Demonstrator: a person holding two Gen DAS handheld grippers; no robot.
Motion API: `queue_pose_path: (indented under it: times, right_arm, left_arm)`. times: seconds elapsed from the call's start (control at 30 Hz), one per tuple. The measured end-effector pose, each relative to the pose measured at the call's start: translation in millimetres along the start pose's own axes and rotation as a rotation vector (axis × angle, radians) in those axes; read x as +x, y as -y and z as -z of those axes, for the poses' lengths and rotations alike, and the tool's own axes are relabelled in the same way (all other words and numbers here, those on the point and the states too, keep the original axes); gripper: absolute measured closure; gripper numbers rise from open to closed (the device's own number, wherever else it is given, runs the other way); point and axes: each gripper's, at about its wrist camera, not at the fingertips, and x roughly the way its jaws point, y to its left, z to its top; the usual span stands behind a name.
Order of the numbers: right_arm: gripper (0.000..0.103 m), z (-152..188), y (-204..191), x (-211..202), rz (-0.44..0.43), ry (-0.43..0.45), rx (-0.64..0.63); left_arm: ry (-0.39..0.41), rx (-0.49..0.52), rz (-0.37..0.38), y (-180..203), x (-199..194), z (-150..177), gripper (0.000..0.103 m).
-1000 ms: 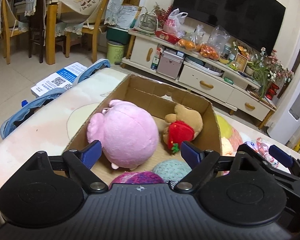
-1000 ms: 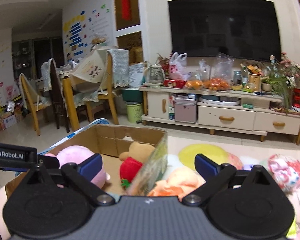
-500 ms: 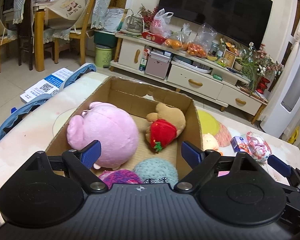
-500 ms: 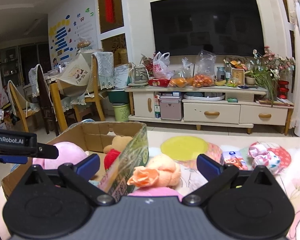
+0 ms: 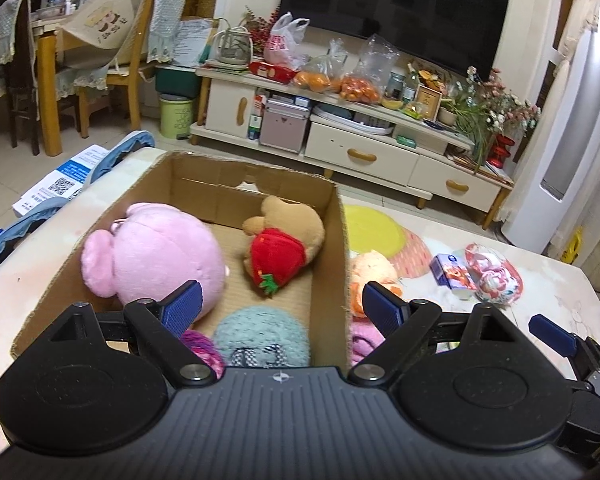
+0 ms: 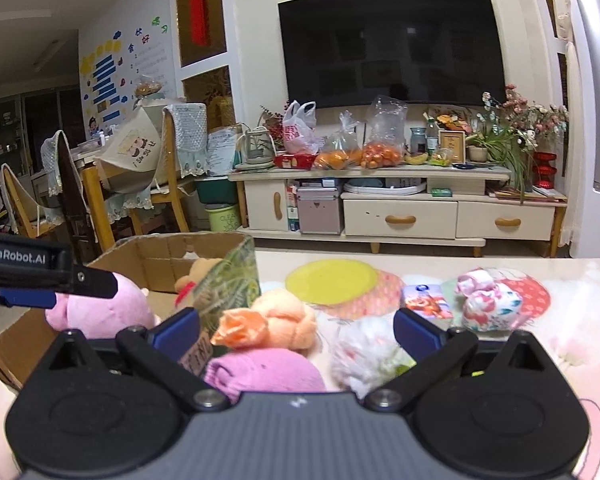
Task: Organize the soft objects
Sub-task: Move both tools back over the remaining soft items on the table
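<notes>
- "GenRobot.AI" in white letters on the black arm of the left claw (image 6: 18, 258).
- "CLEAN", probably, on the green bin (image 6: 225, 218); lower lines too blurred.
- Wall poster (image 6: 148, 52) bears Chinese characters, too small to read surely.

Straight ahead of my tongs, past the table's far edge, a black television (image 6: 392, 46) hangs on the wall above a cream cabinet (image 6: 400, 216) with drawers. On the cabinet top I see bags of oranges (image 6: 360, 156), a white plastic bag (image 6: 298, 128) and a glass kettle (image 6: 256, 146). Flowers (image 6: 528, 116) stand toward the right. Off to my left are wooden chairs (image 5: 140, 48) with lace covers, and a green bin (image 5: 176, 116).
</notes>
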Motion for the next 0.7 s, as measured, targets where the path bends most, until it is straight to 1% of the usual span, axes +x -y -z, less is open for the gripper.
queue_pose_path:
  times: [0.5, 0.7]
  right_arm:
    - [0.001, 17.1, 28.4, -10.8, 0.049, -0.018, 0.005]
    - [0.001, 23.3, 40.4, -8.8, 0.063, -0.031, 0.008]
  left_arm:
    - [-0.020, 0.084, 0.039, -1.4, -0.5, 4.4, 0.000]
    - [-0.024, 0.113, 0.055, -2.2, -3.8, 7.5, 0.000]
